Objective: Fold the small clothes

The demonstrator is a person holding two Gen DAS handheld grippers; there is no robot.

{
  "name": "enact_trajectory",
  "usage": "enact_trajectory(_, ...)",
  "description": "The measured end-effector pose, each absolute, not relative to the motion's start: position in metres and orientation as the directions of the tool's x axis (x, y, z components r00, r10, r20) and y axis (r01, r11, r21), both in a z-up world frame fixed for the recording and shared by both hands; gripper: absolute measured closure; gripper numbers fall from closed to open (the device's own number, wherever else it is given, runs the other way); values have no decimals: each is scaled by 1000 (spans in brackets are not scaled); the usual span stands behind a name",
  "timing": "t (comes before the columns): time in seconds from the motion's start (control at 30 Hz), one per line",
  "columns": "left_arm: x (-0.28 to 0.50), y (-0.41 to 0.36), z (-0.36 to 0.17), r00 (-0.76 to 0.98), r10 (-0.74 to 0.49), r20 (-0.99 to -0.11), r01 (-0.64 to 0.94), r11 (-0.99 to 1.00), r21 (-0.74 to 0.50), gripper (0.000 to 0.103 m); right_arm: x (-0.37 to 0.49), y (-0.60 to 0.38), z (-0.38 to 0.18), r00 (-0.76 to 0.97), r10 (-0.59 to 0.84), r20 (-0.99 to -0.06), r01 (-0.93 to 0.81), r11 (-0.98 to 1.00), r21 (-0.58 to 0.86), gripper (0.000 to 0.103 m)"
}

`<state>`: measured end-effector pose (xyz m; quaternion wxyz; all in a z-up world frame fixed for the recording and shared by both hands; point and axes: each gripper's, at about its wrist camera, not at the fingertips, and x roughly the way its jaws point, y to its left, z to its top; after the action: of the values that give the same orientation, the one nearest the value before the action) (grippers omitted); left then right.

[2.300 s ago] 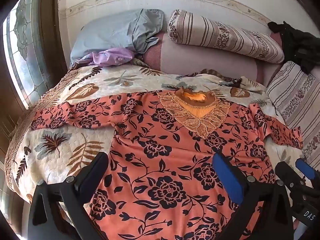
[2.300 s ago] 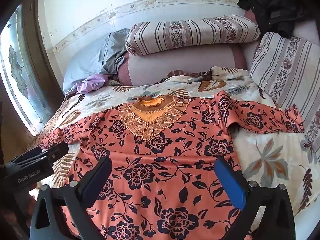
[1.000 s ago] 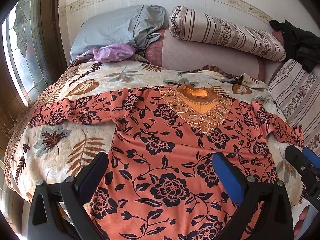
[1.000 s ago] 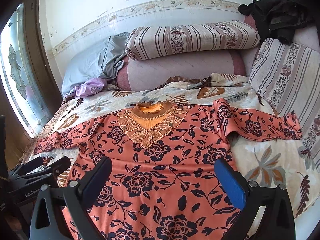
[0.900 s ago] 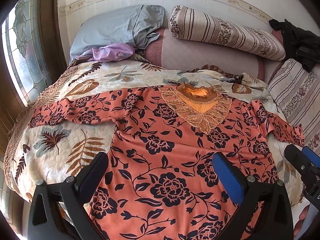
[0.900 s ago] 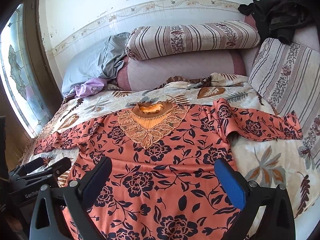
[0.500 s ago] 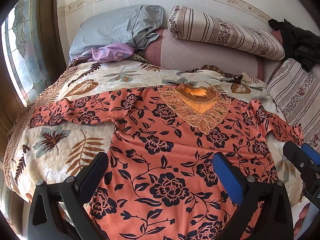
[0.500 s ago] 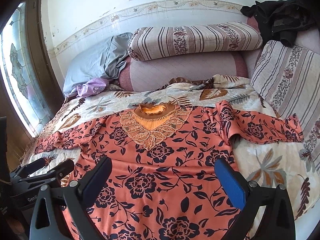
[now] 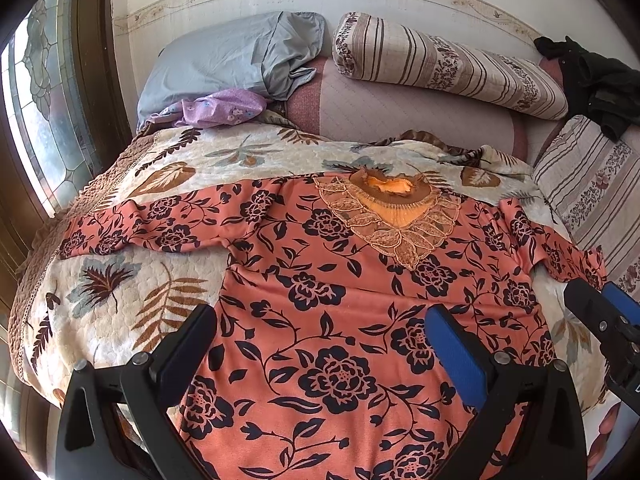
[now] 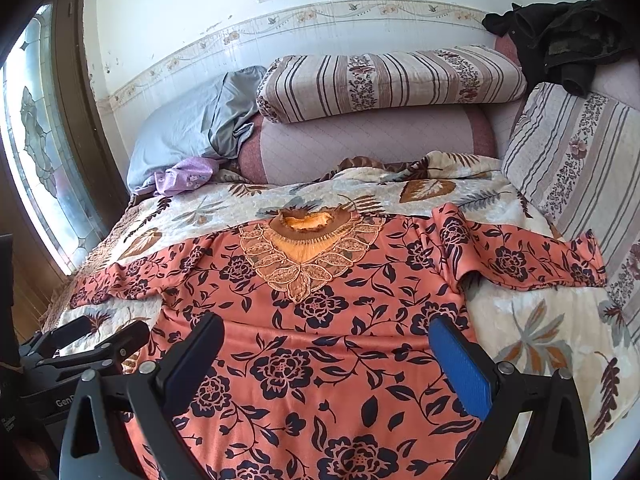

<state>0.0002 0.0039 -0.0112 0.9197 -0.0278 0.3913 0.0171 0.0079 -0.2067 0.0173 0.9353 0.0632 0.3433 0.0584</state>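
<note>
One orange blouse [image 9: 340, 320] with a black flower print lay face up on the bed's leaf-patterned quilt [image 9: 120, 304], both sleeves spread out to the sides and its lace collar [image 9: 396, 216] toward the headboard. Two claws hung over its lower half: the left claw [image 9: 320, 344] stood wide apart with nothing between its fingers, and the right claw [image 10: 328, 352] stood just as wide, also empty. Behind the blouse, against the wall, sat three cushions: one grey pillow [image 9: 232, 56] at the left, one striped bolster [image 9: 448, 68] resting on top of a pink padded bolster [image 9: 400, 112], and one more striped cushion [image 10: 576, 160] at the right edge. One crumpled lilac cloth [image 9: 220, 108] lay just below the grey pillow, and one dark garment [image 10: 560, 44] was heaped in the far right corner
</note>
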Motion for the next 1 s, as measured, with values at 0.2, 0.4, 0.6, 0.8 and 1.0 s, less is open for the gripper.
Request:
enact_trajectory(0.2, 1, 3, -10, 695, 11, -719, -51, 998, -35, 0, 9, -206, 19, 759, 152, -633, -68, 986, 155, 0)
enact_trajectory(0.4, 0, 2, -9, 697, 10, -717, -50, 998, -34, 0, 9, -206, 20, 761, 153, -631, -70, 986, 154, 0)
enact_trajectory(0.6, 0, 1, -8, 699, 9, -715, -48, 998, -34, 0, 9, -206, 20, 760, 153, -631, -72, 986, 152, 0)
enact_trajectory(0.8, 0, 0, -8, 699, 8, -716, -47, 998, -35, 0, 9, -205, 18, 757, 153, -636, -72, 986, 152, 0)
enact_trajectory(1.0, 5, 12, -28, 670, 11, -742, -66, 997, -45, 0, 12, -220, 1, 718, 220, -660, -100, 971, 216, 0)
